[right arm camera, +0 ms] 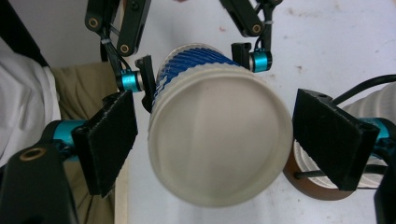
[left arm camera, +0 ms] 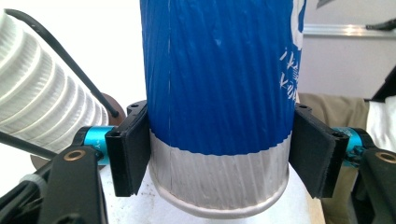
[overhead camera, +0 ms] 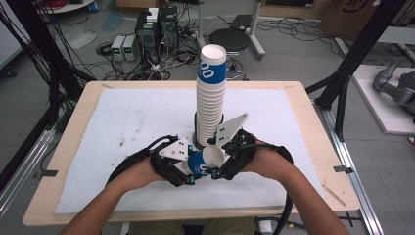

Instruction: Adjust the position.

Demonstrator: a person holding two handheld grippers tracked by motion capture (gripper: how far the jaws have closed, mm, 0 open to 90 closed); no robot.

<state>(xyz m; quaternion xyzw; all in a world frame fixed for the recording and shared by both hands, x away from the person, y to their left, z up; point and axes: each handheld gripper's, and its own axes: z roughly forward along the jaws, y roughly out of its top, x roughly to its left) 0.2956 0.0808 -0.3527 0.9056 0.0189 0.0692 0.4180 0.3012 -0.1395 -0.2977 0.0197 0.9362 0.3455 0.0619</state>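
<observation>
High view, left to right: left hand-held gripper [overhead camera: 188, 169] pinching blue cup [overhead camera: 204, 161], held sideways above desk [overhead camera: 63, 147] before cup stack [overhead camera: 211, 98]; right hand-held gripper [overhead camera: 222, 164] spread, jaws flanking the cup's open rim without contact. Judgement: close the right jaws squarely just behind the rim, lightly, so the paper wall does not crush.

The tall stack of cups [overhead camera: 211, 95] stands at the middle of the surface [overhead camera: 122, 122], at 12 o'clock just beyond both grippers, and blocks any straight path forward. The left gripper [overhead camera: 188, 169] and right gripper [overhead camera: 222, 159] crowd together around the blue cup [overhead camera: 203, 161], with almost no gap between them. From 9 to 11 o'clock and from 1 to 3 o'clock the white mat lies bare and passable.
</observation>
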